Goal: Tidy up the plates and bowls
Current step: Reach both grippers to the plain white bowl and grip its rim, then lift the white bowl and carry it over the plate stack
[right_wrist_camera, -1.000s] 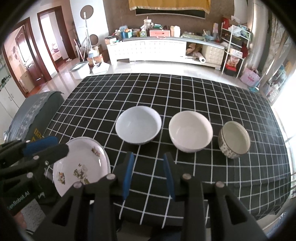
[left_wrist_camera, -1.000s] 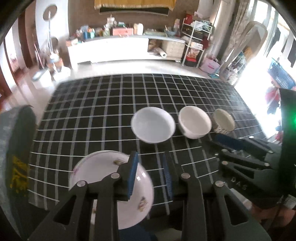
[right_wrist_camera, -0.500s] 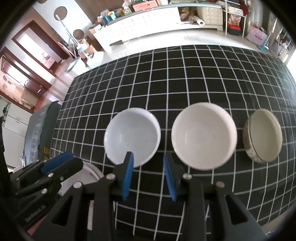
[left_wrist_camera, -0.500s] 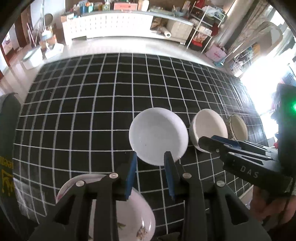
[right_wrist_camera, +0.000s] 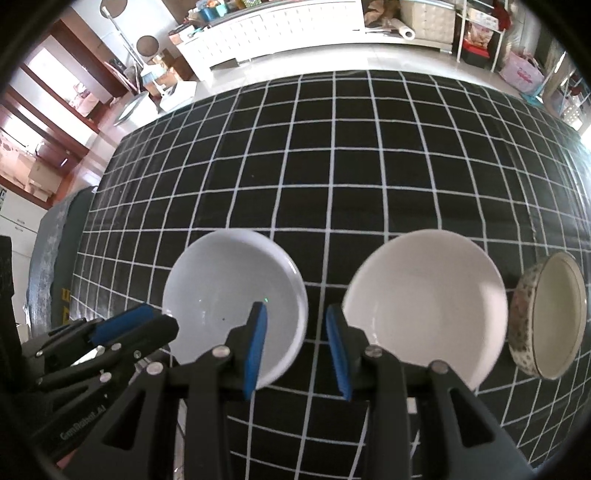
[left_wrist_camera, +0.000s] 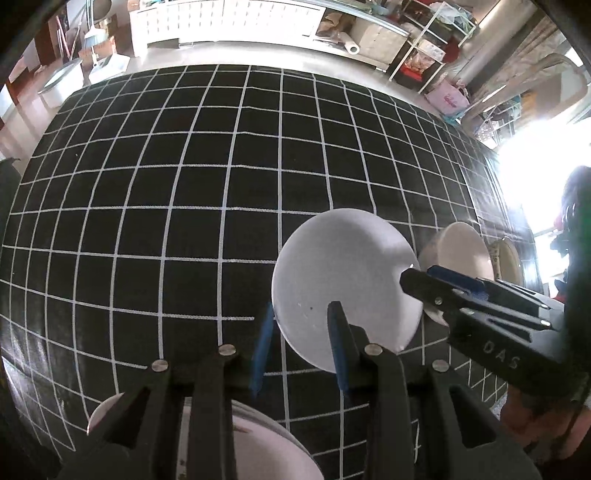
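Three bowls stand in a row on the black checked tablecloth (right_wrist_camera: pixel 332 147): a white bowl (right_wrist_camera: pixel 229 288), a cream bowl (right_wrist_camera: pixel 424 295) and a small patterned bowl (right_wrist_camera: pixel 546 317). A floral plate (left_wrist_camera: pixel 258 443) lies at the near edge, under the left gripper. My left gripper (left_wrist_camera: pixel 300 325) is open and straddles the near-left rim of the white bowl (left_wrist_camera: pixel 343 291) without pressing it. My right gripper (right_wrist_camera: pixel 295 325) is open above the gap between the white and cream bowls, holding nothing. Each gripper shows in the other's view: the left gripper (right_wrist_camera: pixel 147 325) and the right gripper (left_wrist_camera: pixel 424 277).
A grey padded chair (right_wrist_camera: pixel 55 258) stands at the table's left side. Beyond the far edge are a tiled floor, a long white cabinet (right_wrist_camera: pixel 295 29) and metal shelves (left_wrist_camera: pixel 424 48). A person's hand (left_wrist_camera: pixel 535 424) holds the right gripper's handle.
Both grippers came forward and down and tipped toward the table. The bowls now look larger and nearer; the floral plate slid to the bottom edge of the left wrist view.
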